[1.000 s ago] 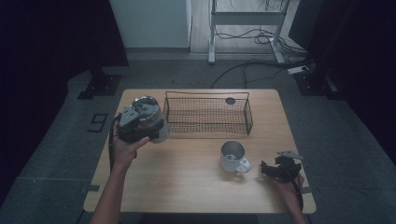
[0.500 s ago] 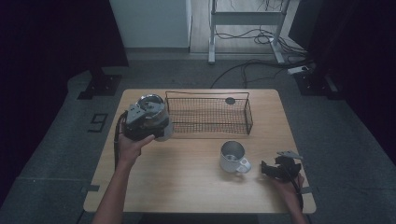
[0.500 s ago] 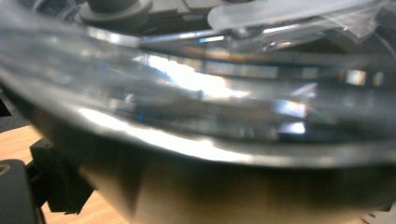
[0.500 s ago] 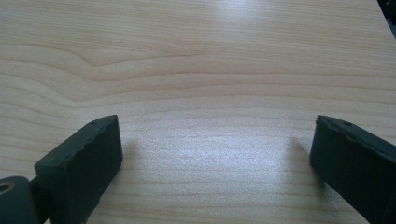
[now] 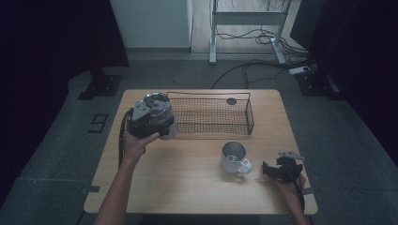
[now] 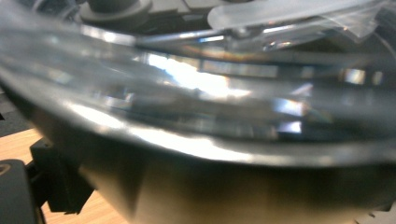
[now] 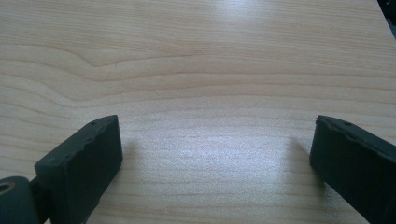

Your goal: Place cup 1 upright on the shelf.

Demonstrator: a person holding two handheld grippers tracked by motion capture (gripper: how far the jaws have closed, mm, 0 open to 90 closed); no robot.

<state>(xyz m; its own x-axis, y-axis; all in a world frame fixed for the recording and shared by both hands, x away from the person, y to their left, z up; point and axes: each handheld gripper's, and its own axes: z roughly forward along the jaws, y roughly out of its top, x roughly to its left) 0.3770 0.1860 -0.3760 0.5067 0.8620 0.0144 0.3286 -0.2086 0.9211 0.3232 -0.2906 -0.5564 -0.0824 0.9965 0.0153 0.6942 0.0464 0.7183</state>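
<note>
Two grippers: left gripper (image 5: 151,119) clamps the glass jar (image 5: 157,110) beside the wire basket's (image 5: 248,115) left end; right gripper (image 5: 281,169), fingers apart, rests near the worktop's right edge.

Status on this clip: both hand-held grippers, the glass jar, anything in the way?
Left hand-held gripper shut on glass jar, held at left end of wire basket. Right hand-held gripper open, empty over bare table. Metal mug stands clear.

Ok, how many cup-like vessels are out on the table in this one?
2. A metal mug stands right of centre on the table; a glass vessel is held by the left hand-held gripper at the wire basket's left end.
</note>
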